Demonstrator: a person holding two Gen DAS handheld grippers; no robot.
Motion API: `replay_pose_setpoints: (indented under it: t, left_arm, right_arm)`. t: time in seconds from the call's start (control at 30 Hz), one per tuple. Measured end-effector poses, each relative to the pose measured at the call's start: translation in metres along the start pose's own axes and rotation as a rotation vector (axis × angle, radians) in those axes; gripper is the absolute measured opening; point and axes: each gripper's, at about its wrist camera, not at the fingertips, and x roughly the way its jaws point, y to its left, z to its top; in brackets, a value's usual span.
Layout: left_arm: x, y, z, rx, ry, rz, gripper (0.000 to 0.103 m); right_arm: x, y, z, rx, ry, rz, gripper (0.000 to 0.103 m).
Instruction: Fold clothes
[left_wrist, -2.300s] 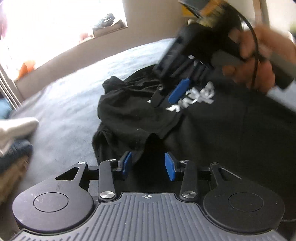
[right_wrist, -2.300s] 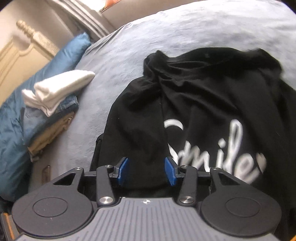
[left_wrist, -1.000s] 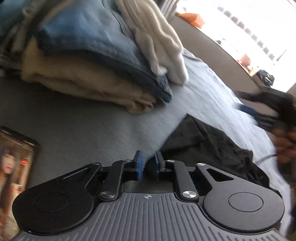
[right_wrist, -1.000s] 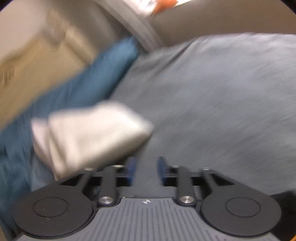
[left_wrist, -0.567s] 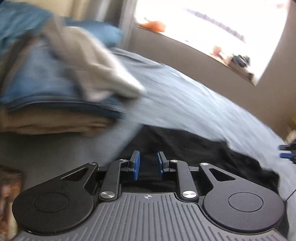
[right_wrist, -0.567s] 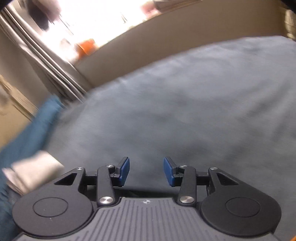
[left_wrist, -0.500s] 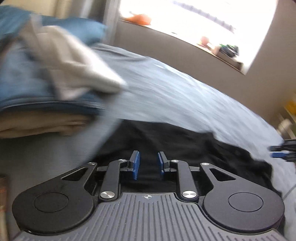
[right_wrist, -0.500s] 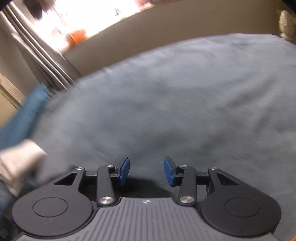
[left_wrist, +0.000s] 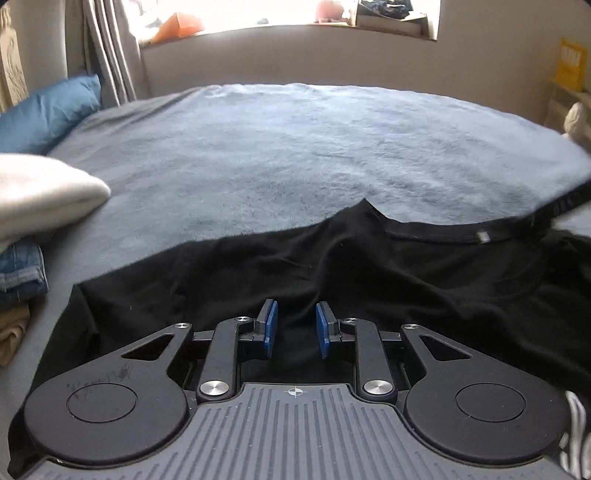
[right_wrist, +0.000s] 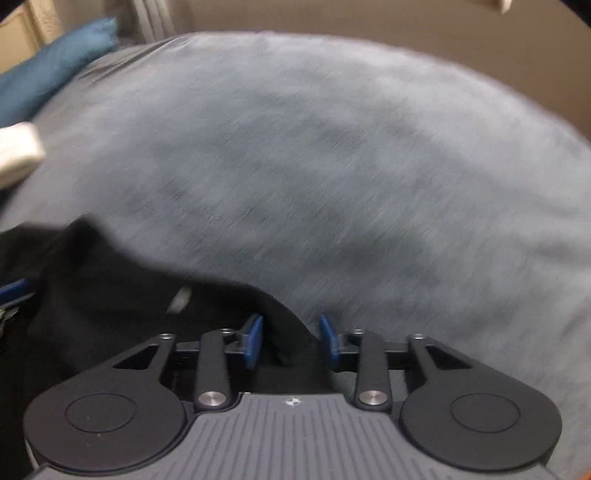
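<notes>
A black T-shirt (left_wrist: 369, 266) lies spread on a grey-blue bed cover (left_wrist: 314, 147); its collar with a small tag runs toward the right. My left gripper (left_wrist: 294, 328) is open low over the shirt, cloth lying between its blue pads but not pinched. In the blurred right wrist view the shirt (right_wrist: 110, 295) fills the lower left, and my right gripper (right_wrist: 291, 338) is open with a fold of the shirt's edge between its pads.
A stack of folded clothes, white (left_wrist: 40, 195) on top of denim and beige, sits at the left. A blue pillow (left_wrist: 48, 110) lies at the far left by curtains. A window sill runs along the far wall.
Both grippers swung from the clothes stack toward the shirt. The left pads have opened wider. The right gripper has dropped to the shirt's edge.
</notes>
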Motion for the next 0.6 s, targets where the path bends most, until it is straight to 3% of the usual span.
replay_pose_setpoints:
  t: [0.07,0.1,0.2,0.33,0.4,0.5,0.6]
  left_arm:
    - [0.001,-0.001,0.001,-0.005,-0.005,0.014,0.022]
    - [0.001,-0.001,0.001,-0.008,-0.007,0.015,0.023]
    - [0.0,0.001,-0.001,-0.009,-0.023,0.009,0.025]
    - [0.0,0.005,-0.004,-0.019,-0.043,0.002,0.027]
    - [0.002,0.006,-0.005,-0.034,-0.051,0.001,0.028]
    - [0.004,0.006,-0.007,-0.05,-0.07,0.007,0.029]
    - [0.006,0.003,-0.01,-0.05,-0.094,0.026,0.029]
  right_arm:
    - [0.001,-0.021,0.008,0.118,-0.067,-0.093,0.033]
    - [-0.002,-0.038,0.008,0.203,-0.097,-0.07,0.033]
    - [-0.017,-0.088,-0.006,0.423,-0.13,0.147,0.033]
    - [-0.05,-0.11,-0.049,0.398,-0.097,0.236,0.036]
    - [-0.063,-0.116,-0.071,0.382,-0.065,0.25,0.043]
    - [-0.084,-0.126,-0.11,0.367,-0.031,0.243,0.057]
    - [-0.094,-0.128,-0.143,0.346,-0.004,0.214,0.063]
